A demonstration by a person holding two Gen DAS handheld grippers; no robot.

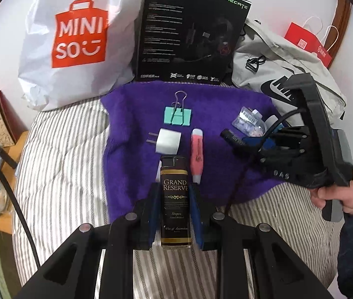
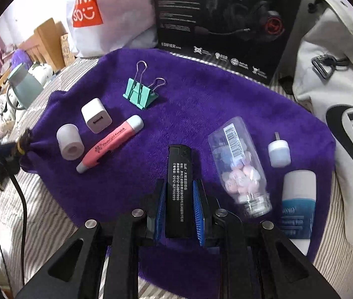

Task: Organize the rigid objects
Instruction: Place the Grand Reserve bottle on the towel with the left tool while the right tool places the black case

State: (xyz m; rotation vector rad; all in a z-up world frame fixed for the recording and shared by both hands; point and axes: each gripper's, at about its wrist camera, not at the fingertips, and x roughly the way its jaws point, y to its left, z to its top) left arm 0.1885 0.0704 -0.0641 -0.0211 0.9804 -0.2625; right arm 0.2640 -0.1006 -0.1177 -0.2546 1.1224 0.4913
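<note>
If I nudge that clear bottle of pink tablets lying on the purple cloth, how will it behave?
The clear bottle lies on its side and looks round, so it would probably roll. It seems light and mostly empty, so the tablets may shift. The plush purple cloth should slow it.

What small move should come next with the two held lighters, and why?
Probably lower the left gripper and set its Grand Reserve lighter on the bare purple cloth beside the pink pen. Its fingers are shut on the lighter at the cloth's near edge, and the right gripper likewise holds a black lighter, which could follow.
</note>
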